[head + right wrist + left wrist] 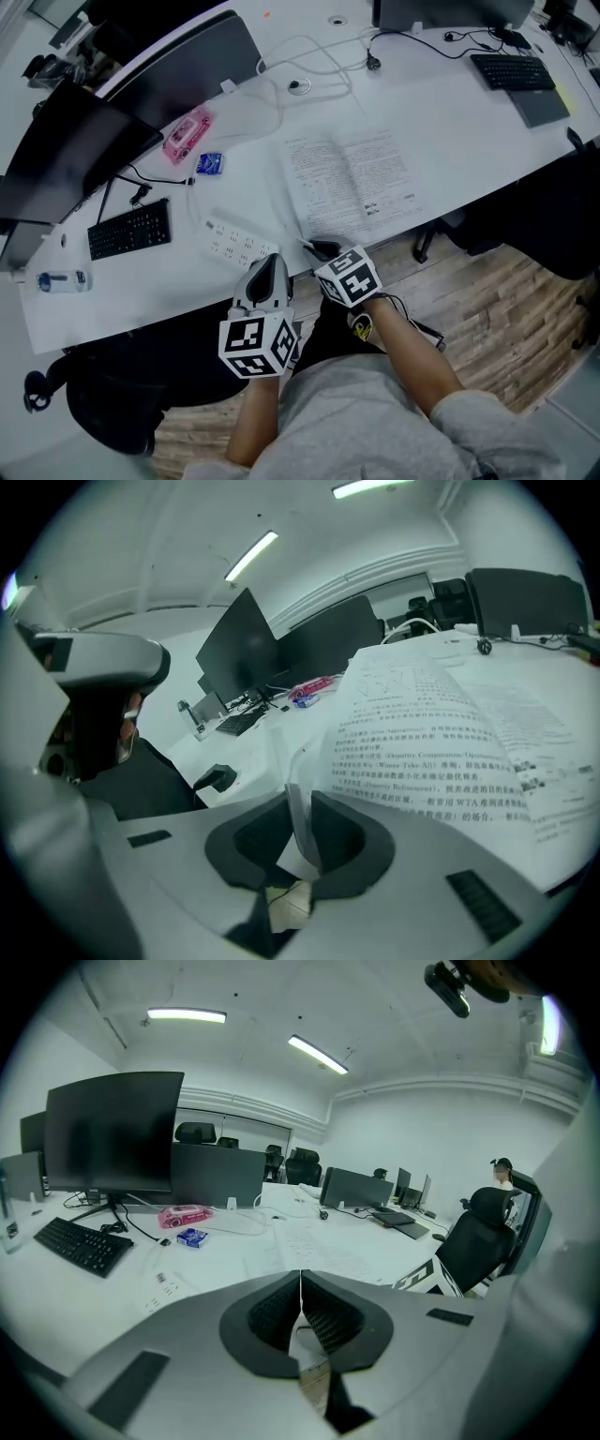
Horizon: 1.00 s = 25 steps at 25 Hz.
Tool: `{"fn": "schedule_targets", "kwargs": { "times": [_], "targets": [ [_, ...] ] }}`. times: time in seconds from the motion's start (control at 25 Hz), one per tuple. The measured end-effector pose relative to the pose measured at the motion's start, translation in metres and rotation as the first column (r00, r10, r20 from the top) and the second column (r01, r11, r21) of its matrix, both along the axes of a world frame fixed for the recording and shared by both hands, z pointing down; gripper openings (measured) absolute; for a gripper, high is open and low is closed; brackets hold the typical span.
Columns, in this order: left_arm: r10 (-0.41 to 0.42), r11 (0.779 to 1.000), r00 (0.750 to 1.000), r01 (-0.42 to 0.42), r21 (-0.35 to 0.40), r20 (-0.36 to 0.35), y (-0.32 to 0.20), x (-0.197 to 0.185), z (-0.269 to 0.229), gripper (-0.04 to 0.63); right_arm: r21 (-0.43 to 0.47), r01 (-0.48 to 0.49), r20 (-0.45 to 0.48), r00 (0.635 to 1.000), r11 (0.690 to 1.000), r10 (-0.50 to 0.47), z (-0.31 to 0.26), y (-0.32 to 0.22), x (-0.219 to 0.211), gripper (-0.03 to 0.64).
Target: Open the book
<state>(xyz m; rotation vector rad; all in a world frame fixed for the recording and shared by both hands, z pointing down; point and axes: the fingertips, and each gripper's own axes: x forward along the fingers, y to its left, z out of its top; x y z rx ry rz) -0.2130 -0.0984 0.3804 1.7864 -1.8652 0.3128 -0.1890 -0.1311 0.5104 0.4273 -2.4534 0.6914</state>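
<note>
The book [347, 183] lies open on the white desk [469, 131], its printed pages facing up. My right gripper [323, 249] is at the book's near edge. In the right gripper view a thin leaf of the book [441, 733] stands up between the jaws of the right gripper [302, 832], and the pads [337, 832] close narrowly on it. My left gripper [272, 259] hovers at the desk's near edge, left of the book. Its jaws [300, 1288] meet with nothing between them. From there the book [309, 1241] shows flat ahead.
A white power strip [239, 242] lies just beyond the left gripper. Further left are a black keyboard [129, 228], a bottle [64, 280], a pink pack [187, 134], a blue packet [209, 163] and dark monitors [66, 159]. Cables [309, 66] and another keyboard [511, 70] lie behind the book.
</note>
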Motion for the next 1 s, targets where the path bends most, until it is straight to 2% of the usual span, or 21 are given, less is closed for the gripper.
{"fn": "schedule_targets", "kwargs": {
  "times": [0.2,0.4,0.6,0.72,1.0],
  "targets": [
    [0.002,1.000,1.000,-0.002,0.006,0.005,0.001,-0.002,-0.003,0.011,-0.132,0.006,0.046,0.999,0.991,0.000,0.005,0.008,-0.004,0.136],
    [0.011,1.000,1.000,-0.011,0.018,0.004,0.004,0.002,-0.008,0.011,-0.199,0.018,0.109,0.994,0.980,0.004,0.002,0.022,0.003,0.174],
    [0.034,0.999,0.999,-0.034,0.027,0.008,0.006,0.009,-0.010,0.011,-0.318,0.016,0.201,0.978,0.948,0.051,0.004,0.043,0.016,0.199],
    [0.043,0.999,0.999,-0.043,0.033,0.011,0.009,0.012,-0.012,0.011,-0.315,-0.013,0.201,0.976,0.949,0.081,0.005,0.048,0.028,0.199],
    [0.079,0.994,0.997,-0.080,0.070,0.018,0.007,0.021,-0.022,0.011,-0.194,-0.030,0.189,0.980,0.981,0.067,-0.025,0.037,0.069,0.198]
  ]
}}
